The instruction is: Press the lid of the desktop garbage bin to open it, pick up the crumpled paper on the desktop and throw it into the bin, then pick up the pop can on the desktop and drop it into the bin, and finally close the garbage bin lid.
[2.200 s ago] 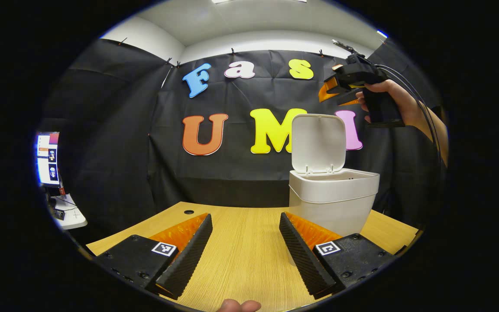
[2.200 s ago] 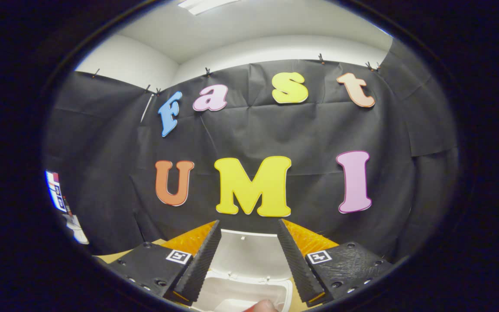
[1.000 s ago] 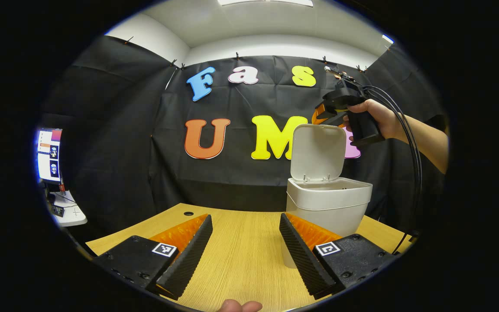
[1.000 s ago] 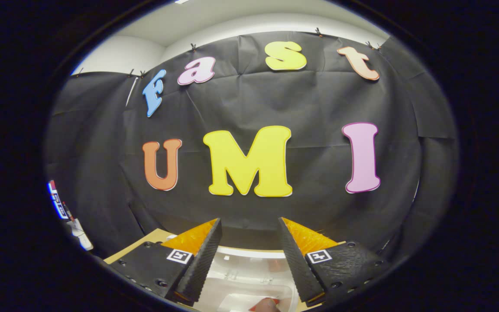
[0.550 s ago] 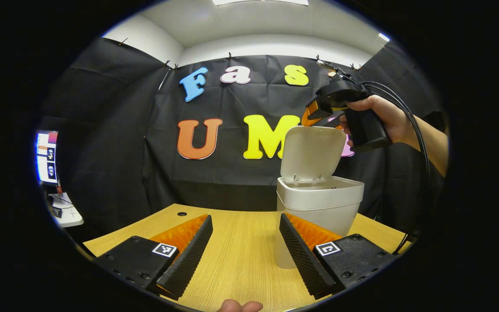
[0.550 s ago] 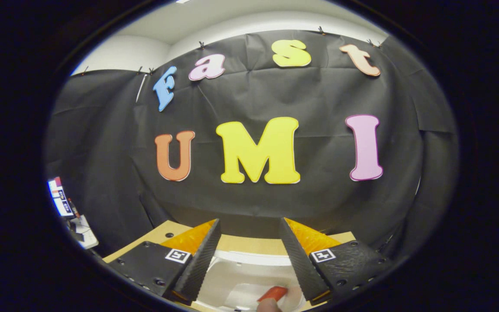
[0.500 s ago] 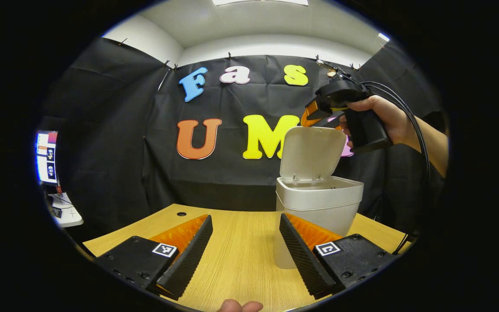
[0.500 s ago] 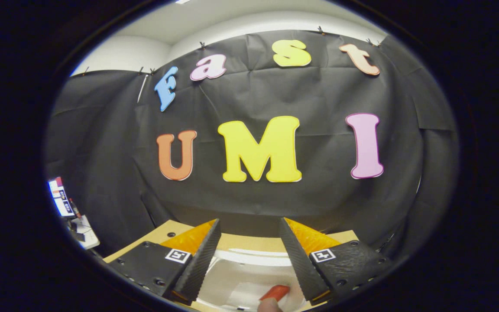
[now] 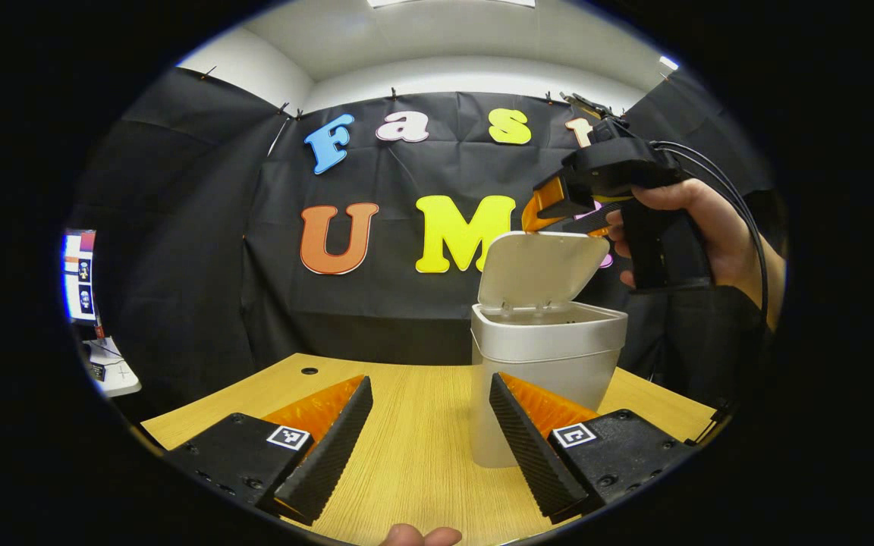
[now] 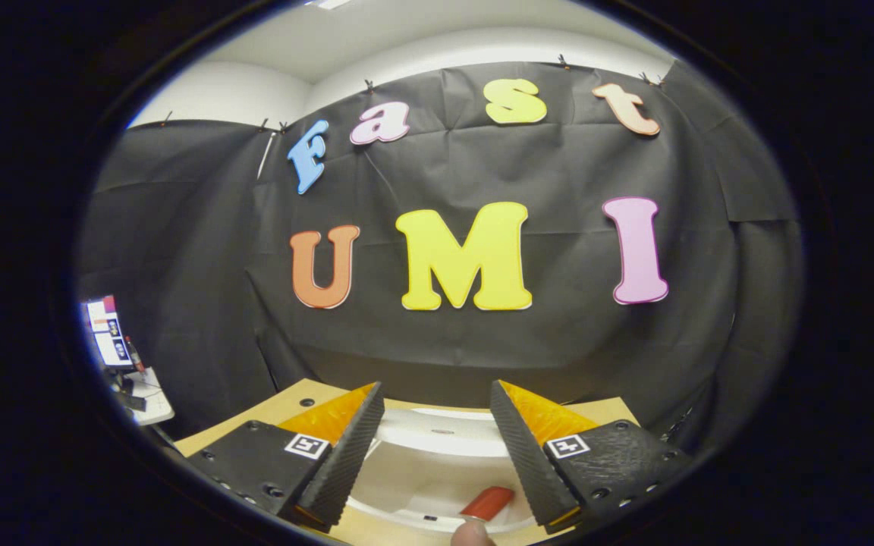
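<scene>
- Right tool (image 9: 551, 216) spread, empty, tips on the bin's half-lowered lid (image 9: 539, 265) top edge; may slip off.
- Left tool (image 9: 429, 425) released, idle above worktop (image 9: 422, 455); bin (image 9: 543, 364) just ahead, unbraced, could tip.

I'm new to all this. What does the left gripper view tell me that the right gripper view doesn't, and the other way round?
Left gripper view: a side-on look at the white bin, its lid tilted partway down, with the right gripper and the hand holding it at the lid's raised edge. The left gripper is open over the table.

Right gripper view: a look down into the bin, where a red object, probably the pop can, lies.

Both: the bin, the wooden table, the black cloth wall and a monitor far off.
</scene>
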The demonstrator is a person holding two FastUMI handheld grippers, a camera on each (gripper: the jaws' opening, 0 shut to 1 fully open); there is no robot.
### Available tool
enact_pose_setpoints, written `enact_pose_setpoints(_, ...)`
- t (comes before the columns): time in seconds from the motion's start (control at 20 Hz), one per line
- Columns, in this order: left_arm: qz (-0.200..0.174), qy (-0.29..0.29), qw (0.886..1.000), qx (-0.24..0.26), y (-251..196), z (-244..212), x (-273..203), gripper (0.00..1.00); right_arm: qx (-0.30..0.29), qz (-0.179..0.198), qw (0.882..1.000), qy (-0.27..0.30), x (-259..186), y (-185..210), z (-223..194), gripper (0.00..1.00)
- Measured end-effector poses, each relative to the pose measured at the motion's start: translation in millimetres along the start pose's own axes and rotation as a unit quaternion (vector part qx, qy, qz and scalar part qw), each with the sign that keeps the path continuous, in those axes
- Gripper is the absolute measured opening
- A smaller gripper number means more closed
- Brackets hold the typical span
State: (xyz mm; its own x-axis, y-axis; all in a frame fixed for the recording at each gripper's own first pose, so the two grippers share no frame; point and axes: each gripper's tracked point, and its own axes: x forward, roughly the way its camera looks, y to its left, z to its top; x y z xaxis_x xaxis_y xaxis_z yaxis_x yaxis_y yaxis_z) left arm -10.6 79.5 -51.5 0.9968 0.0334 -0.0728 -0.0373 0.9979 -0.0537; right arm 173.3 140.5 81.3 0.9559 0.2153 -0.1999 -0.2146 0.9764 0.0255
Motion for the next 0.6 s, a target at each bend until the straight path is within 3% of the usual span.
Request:
enact_pose_setpoints(0.35, 0.004, -0.005, 1.0, 0.001, -0.9, 2.9, -0.2, 1.0, 0.01, 0.02, 1.0, -0.006, -28.0, 2.9, -46.9, 0.89)
enact_pose_setpoints(0.6, -0.005, -0.007, 1.0, 0.005, -11.6, 3.4, 0.0, 1.0, 0.016, 0.001, 1.0, 0.004, -28.3, -6.0, -87.1, 0.9)
